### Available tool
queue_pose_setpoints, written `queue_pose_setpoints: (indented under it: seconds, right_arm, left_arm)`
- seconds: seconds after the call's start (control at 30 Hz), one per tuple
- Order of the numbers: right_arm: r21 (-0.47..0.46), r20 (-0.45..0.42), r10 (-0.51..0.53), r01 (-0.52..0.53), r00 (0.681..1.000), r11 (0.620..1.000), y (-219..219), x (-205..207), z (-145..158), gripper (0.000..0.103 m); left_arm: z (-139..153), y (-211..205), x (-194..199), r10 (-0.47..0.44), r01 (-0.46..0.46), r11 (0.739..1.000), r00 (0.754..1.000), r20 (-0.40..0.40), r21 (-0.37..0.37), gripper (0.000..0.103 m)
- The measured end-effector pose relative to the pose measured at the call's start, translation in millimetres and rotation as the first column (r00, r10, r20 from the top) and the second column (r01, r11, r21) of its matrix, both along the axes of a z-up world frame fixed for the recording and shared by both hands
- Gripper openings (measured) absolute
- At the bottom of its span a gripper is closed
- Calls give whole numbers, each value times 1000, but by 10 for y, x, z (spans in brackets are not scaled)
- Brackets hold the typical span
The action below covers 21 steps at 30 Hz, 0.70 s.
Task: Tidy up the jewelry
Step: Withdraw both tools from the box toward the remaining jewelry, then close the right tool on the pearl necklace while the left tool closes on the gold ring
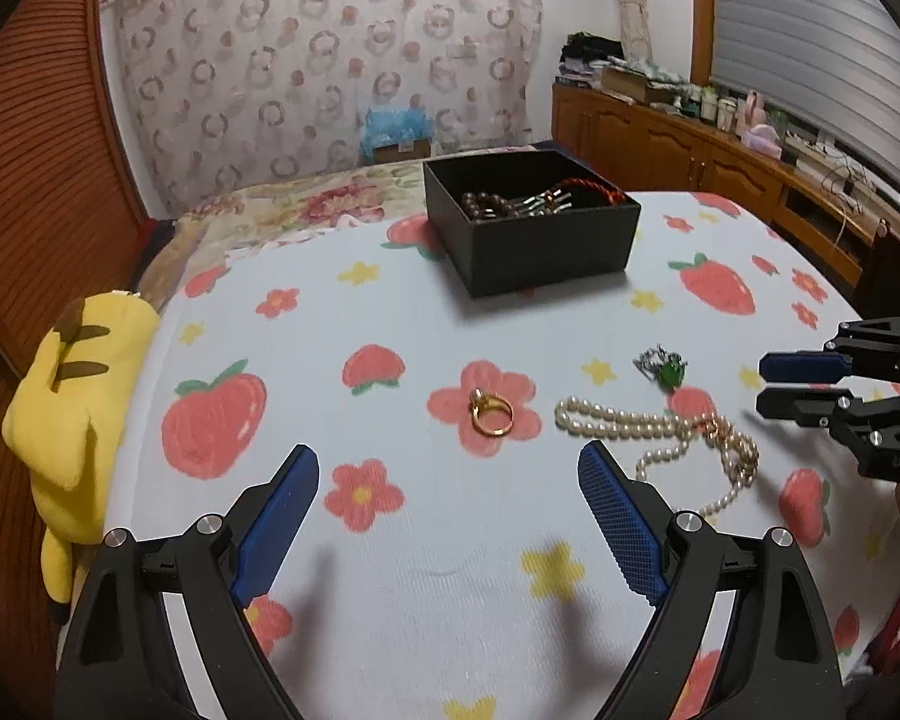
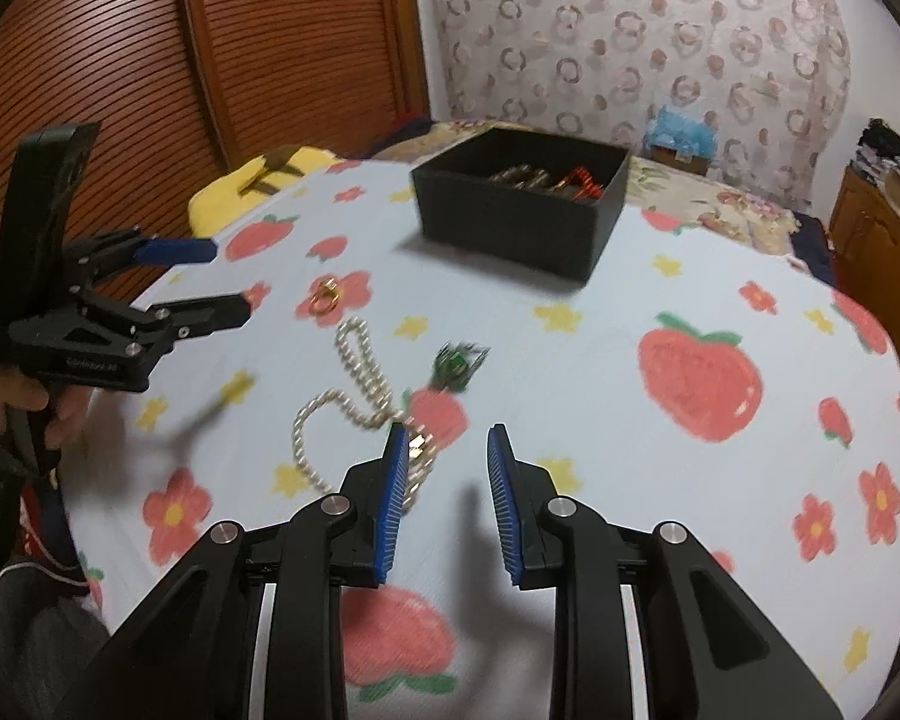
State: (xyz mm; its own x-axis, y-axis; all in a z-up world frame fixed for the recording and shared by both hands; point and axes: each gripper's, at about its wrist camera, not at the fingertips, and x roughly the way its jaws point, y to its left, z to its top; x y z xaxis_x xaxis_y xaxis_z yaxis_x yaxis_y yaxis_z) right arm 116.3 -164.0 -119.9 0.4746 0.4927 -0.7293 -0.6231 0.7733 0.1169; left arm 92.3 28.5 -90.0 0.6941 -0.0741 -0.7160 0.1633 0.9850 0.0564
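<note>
On the strawberry-print bed cover (image 1: 450, 570), seen from the left wrist, the left hand-held gripper (image 1: 448, 471) is hovering wide open and empty, with the ring (image 1: 492, 414) lying flat just ahead between its fingers. The necklace (image 1: 660, 438) is sprawling to the right of the ring, its doubled strand running left to right before curling toward the camera; the brooch (image 1: 663, 366) is sitting just beyond it, and the box (image 1: 546, 240), already holding beads, is standing well behind. The right hand-held gripper (image 1: 761, 384) is reaching in from the right, slightly parted and empty. From the right wrist, that gripper (image 2: 443, 438) is hanging partly open and holding nothing, its left finger over the necklace's (image 2: 360, 372) near loop, whose long axis is running away toward the ring (image 2: 325, 300). The strand is probably light, limp and slippery, so pinching the bunched loop near the clasp looks safest. The box (image 2: 510, 228) is waiting beyond.
</note>
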Motion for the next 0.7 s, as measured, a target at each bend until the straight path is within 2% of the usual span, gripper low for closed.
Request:
queue_pose_setpoints:
  seconds: [0.33, 0.53, 0.7]
  right_arm:
    - [-16, -13, 51, -51, 999, 999, 155, -198, -80, 29]
    - [-20, -5, 36, -36, 999, 999, 197, -71, -41, 26]
    - [-37, -5, 75, -75, 997, 996, 395, 66, -19, 26]
  left_arm:
    - [-135, -14, -37, -20, 19, 1000, 999, -35, -15, 85]
    - [-158, 3, -15, -24, 23, 1000, 999, -45, -20, 85]
    - [-165, 10, -14, -23, 22, 1000, 999, -49, -20, 85]
